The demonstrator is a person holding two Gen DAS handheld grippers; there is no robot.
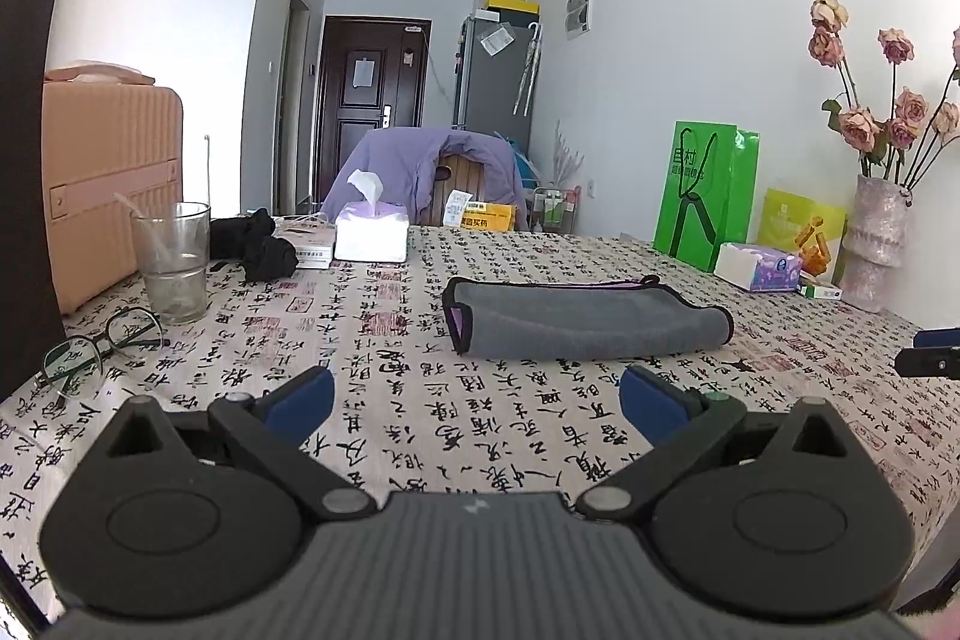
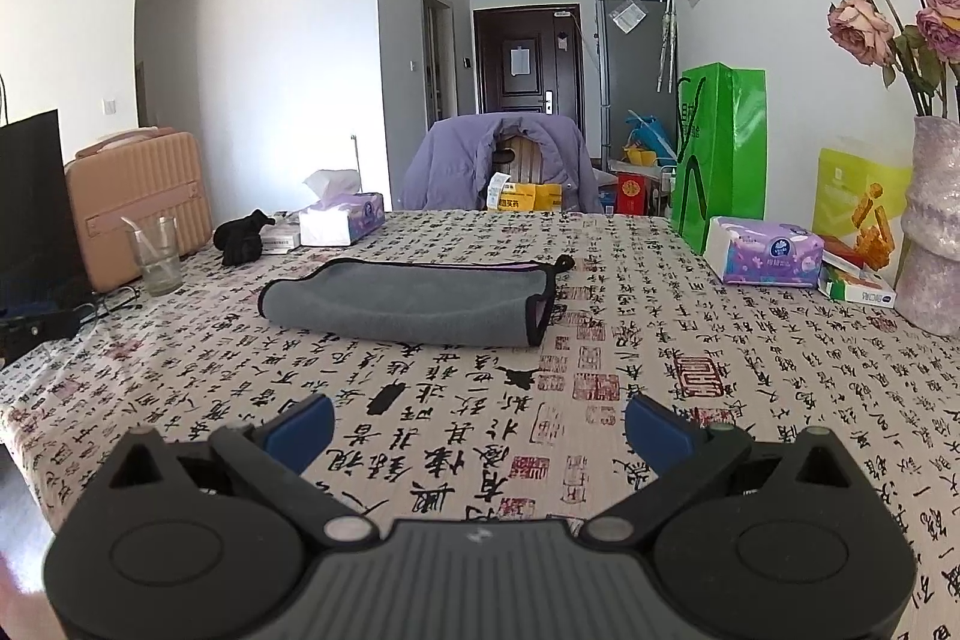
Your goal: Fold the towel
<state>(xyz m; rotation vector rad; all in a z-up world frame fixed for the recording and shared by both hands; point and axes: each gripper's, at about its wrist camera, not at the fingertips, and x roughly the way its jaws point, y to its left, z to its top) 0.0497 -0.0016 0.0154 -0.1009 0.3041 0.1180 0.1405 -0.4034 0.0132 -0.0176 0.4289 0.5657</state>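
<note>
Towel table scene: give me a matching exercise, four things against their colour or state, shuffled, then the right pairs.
Things:
1. towel
2. drinking glass
3. paper bag
4. left claw

Descriptions:
A. bright green, standing upright by the wall
B. open, holding nothing
C. grey, already folded, lying flat
D. clear, beside the eyeglasses

Pairs: 1-C, 2-D, 3-A, 4-B
</note>
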